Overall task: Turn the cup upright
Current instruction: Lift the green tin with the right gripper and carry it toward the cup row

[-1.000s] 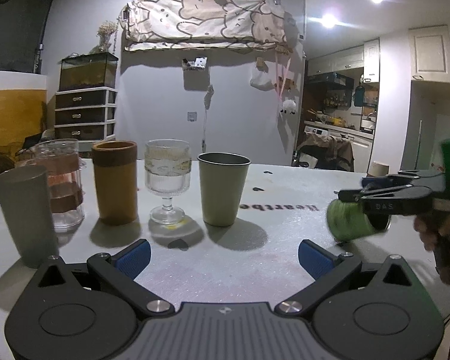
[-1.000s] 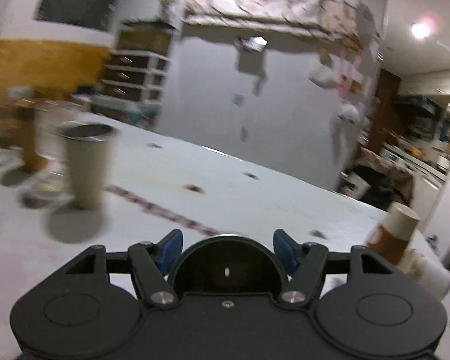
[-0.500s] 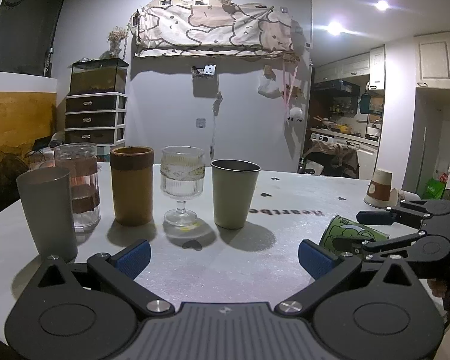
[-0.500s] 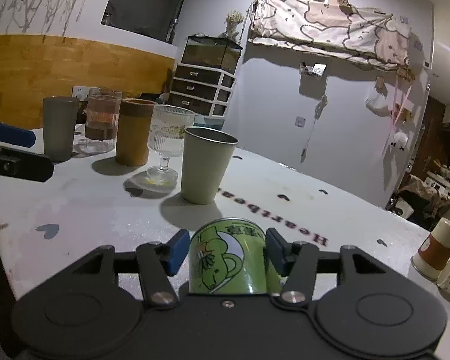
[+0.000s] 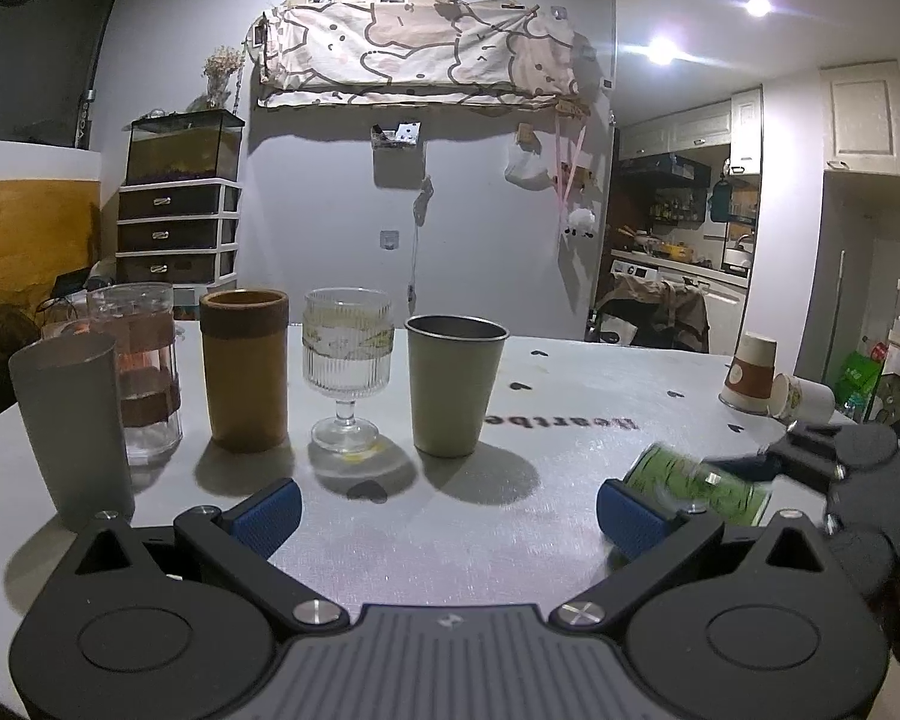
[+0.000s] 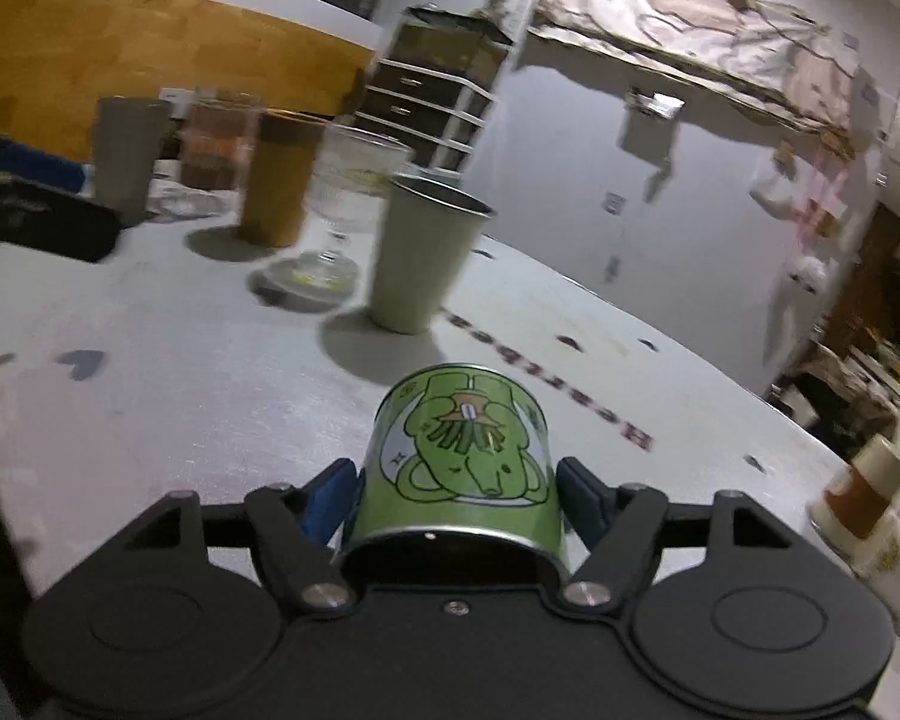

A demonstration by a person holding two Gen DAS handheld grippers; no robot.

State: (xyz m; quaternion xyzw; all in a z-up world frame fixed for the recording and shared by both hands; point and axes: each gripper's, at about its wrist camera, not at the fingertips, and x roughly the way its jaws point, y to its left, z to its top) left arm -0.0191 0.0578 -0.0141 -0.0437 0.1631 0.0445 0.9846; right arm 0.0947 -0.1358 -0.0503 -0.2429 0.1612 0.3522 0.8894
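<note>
A green cartoon-printed cup [image 6: 459, 468] is held between the blue pads of my right gripper [image 6: 457, 495], which is shut on it. The cup lies along the fingers with its open end toward the camera, base pointing away, just above the white table [image 6: 180, 396]. In the left wrist view the same cup [image 5: 696, 483] shows blurred and on its side at the right, low over the table, with the right gripper [image 5: 744, 468] around it. My left gripper [image 5: 447, 513] is open and empty near the table's front edge.
A row of upright cups stands at the back left: grey tumbler [image 5: 69, 426], glass jar [image 5: 144, 369], brown cup [image 5: 244, 369], stemmed glass [image 5: 347, 378], olive metal cup [image 5: 453, 384]. Paper cups [image 5: 750, 372] sit at the far right edge.
The right gripper has turned with the green cup: its print now reads upside down and the open end faces the camera. It has dropped lower over the table. The left gripper has barely moved.
</note>
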